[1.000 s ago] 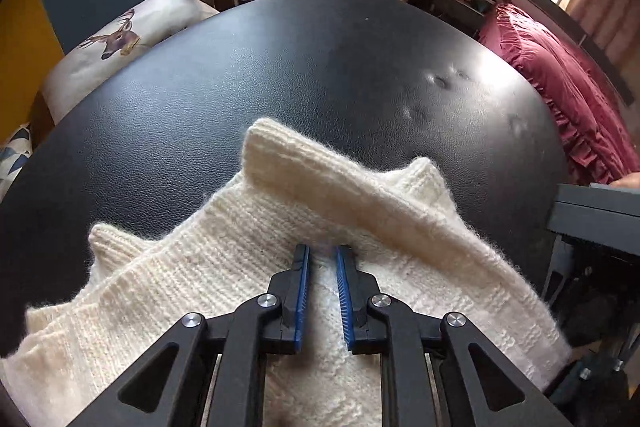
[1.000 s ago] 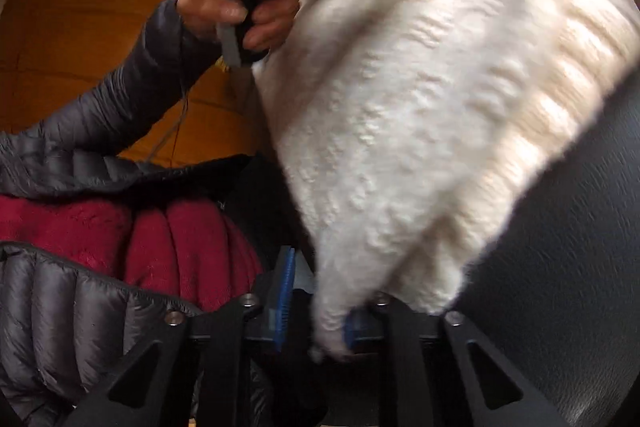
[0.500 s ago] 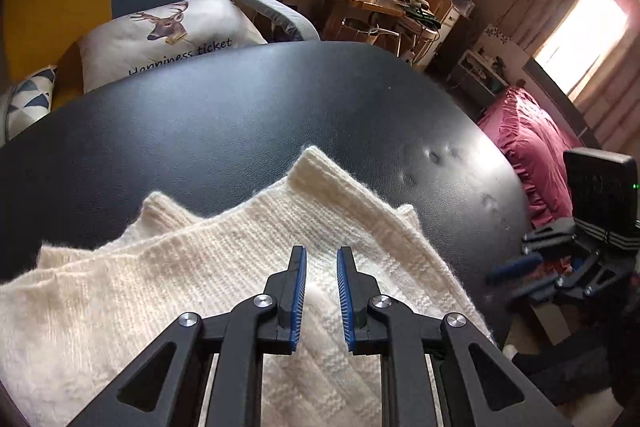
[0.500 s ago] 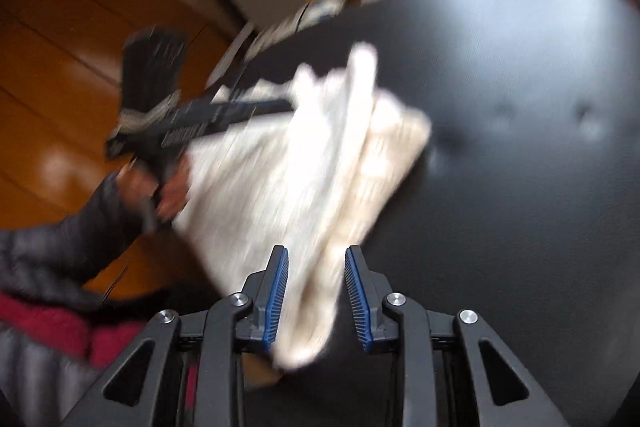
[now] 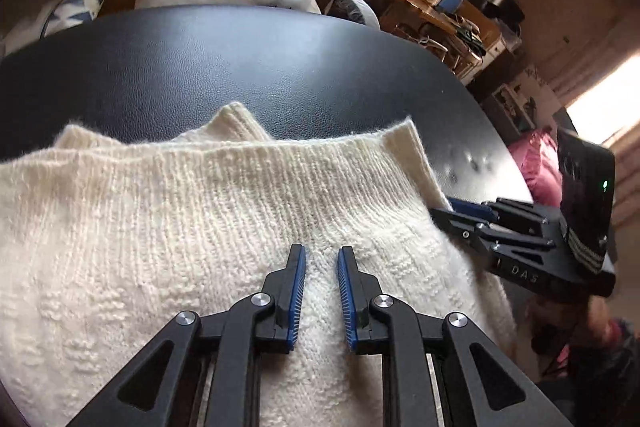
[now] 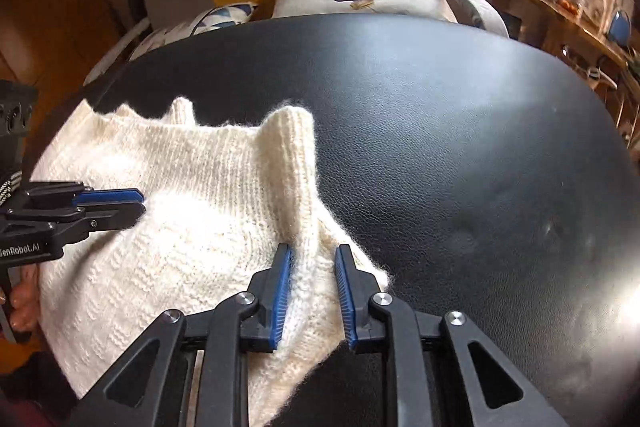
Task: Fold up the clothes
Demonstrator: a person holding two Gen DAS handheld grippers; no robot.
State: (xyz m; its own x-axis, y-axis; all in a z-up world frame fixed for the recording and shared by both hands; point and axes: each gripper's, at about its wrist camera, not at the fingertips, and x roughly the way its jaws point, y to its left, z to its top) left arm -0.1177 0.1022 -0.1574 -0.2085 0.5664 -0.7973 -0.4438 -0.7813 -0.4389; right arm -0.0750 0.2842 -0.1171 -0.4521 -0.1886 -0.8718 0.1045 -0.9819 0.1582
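Cream sweater folded on the black table

The left gripper hovers over the knit, fingers slightly parted; the right gripper meets the sweater's right edge.

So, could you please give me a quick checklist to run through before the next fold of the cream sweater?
1. Cream sweater lying on the black table: ok.
2. Left hand-held gripper open above the knit, gripping nothing: ok.
3. Right hand-held gripper open, straddling the sweater's right edge: ok.
4. Ribbed hem flat: not ok, it stands up in a ridge.
5. Bare table beyond the sweater for the fold: ok.
6. Layers underneath lined up: cannot tell, hidden.
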